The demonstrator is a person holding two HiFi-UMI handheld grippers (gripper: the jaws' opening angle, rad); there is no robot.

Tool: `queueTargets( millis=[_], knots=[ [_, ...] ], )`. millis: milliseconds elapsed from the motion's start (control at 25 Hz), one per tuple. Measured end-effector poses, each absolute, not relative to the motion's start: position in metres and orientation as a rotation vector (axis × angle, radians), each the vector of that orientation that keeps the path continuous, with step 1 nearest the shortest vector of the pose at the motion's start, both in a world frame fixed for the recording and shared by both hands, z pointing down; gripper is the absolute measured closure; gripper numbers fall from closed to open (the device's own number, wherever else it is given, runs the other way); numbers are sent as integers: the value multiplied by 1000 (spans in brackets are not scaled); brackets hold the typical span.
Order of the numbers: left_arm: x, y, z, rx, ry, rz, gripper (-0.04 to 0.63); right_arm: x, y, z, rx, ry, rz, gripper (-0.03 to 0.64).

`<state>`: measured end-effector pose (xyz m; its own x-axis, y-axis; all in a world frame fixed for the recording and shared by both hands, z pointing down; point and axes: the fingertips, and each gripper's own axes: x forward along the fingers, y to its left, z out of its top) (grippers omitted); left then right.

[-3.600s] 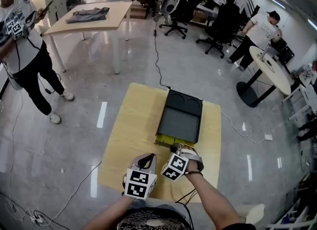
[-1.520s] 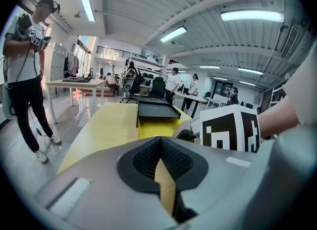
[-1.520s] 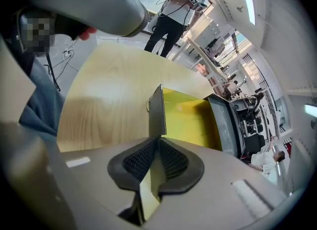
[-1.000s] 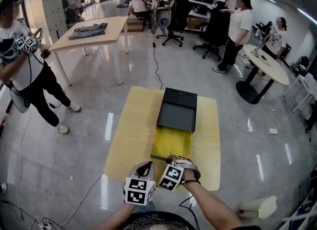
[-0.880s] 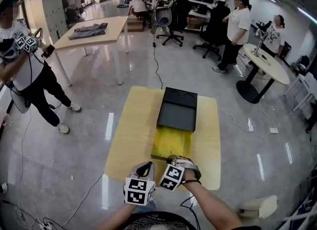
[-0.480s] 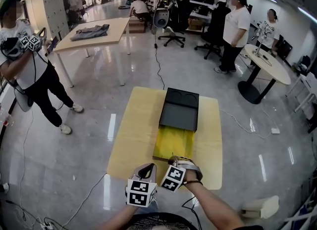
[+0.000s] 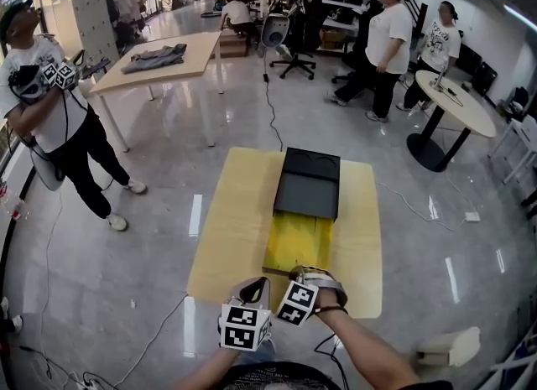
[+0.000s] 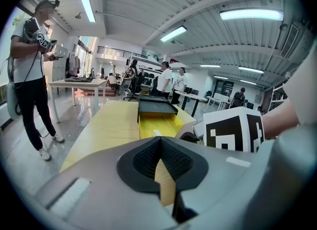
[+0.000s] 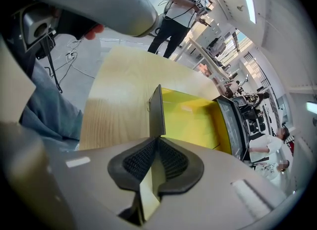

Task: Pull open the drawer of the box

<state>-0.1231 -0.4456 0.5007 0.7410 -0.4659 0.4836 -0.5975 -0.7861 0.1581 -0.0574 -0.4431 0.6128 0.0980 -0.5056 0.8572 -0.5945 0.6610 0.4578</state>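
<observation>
- Now the drawer [image 7: 298, 241] stands well out of the box [image 7: 309, 183], barely open seconds ago; pull looks nearly done.
- Clamped on its front: right hand-held gripper [image 7: 297, 272]; left hand-held gripper [image 7: 254, 284] closed, empty.

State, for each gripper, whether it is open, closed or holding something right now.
Left gripper: closed, holding nothing.
Right gripper: closed on the drawer front.

Box [image 7: 309, 180]: black, flat, rectangular, two round recesses at its far end. Lies square on the wooden tabletop [image 7: 231, 229], toward the far side. Drawer [image 7: 298, 241]: yellow inside, thin dark front panel, pulled well out toward the near edge, level.
</observation>
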Motion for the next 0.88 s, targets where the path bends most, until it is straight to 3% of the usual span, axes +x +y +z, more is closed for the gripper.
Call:
queueTargets(
  millis=[880],
  knots=[
    [-114,-390,485,2621,-886,607,578,-50,-381,600,942,-1555,64,580]
  ],
)
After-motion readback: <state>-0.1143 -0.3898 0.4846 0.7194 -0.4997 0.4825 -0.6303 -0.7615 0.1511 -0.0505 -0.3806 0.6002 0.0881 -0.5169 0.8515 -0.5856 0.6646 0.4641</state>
